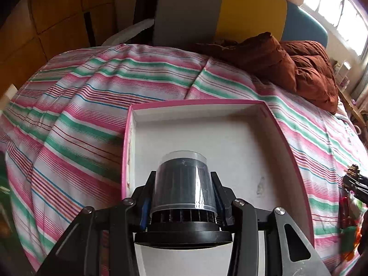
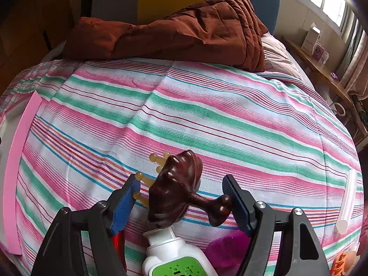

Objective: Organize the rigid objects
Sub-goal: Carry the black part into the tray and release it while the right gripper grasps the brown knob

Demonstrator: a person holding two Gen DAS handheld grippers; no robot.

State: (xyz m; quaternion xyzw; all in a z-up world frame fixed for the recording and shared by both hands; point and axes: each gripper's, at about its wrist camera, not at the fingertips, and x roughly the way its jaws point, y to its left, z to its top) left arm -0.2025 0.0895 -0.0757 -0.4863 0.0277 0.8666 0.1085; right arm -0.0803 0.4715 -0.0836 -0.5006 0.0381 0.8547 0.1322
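In the left wrist view my left gripper [image 1: 182, 179] is shut on a clear plastic cup with a black ribbed part inside [image 1: 182, 179], held over the near end of a pink-rimmed white box [image 1: 230, 102] on the bed. In the right wrist view my right gripper [image 2: 184, 193] is open around a dark brown scalp massager [image 2: 174, 191] with amber prongs; its handle knob lies near the right finger [image 2: 238, 204]. The massager rests on a white bottle with a green label [image 2: 170, 253].
The striped bedsheet [image 2: 207, 115] covers the bed. A brown quilt [image 2: 184, 30] lies at the head end. A purple object [image 2: 227, 248] sits by the bottle. A white tube [image 2: 347, 202] lies at right. The box edge [image 2: 18, 161] shows at left.
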